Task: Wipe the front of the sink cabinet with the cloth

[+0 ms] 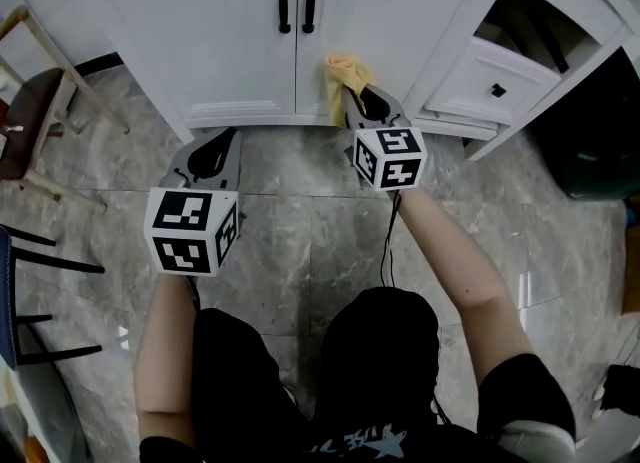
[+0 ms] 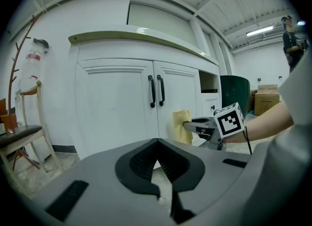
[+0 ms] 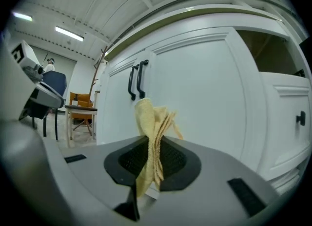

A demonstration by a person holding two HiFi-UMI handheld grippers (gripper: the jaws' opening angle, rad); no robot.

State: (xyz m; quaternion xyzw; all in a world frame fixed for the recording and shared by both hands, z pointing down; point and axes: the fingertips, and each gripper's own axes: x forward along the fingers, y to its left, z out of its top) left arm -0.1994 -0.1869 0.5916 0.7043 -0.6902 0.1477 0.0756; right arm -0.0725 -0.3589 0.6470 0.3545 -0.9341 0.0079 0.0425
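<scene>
Clamping the cloth (image 1: 343, 71) by its bunched middle, the right gripper (image 1: 360, 103) holds what looks soft and floppy near the cabinet door (image 1: 400, 31); the left gripper (image 1: 212, 147) is closed, empty.

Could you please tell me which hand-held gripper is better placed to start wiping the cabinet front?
The right. The right hand-held gripper is shut on the yellow cloth, up by the right cabinet door; the left hand-held gripper holds nothing and sits slightly farther back.
</scene>
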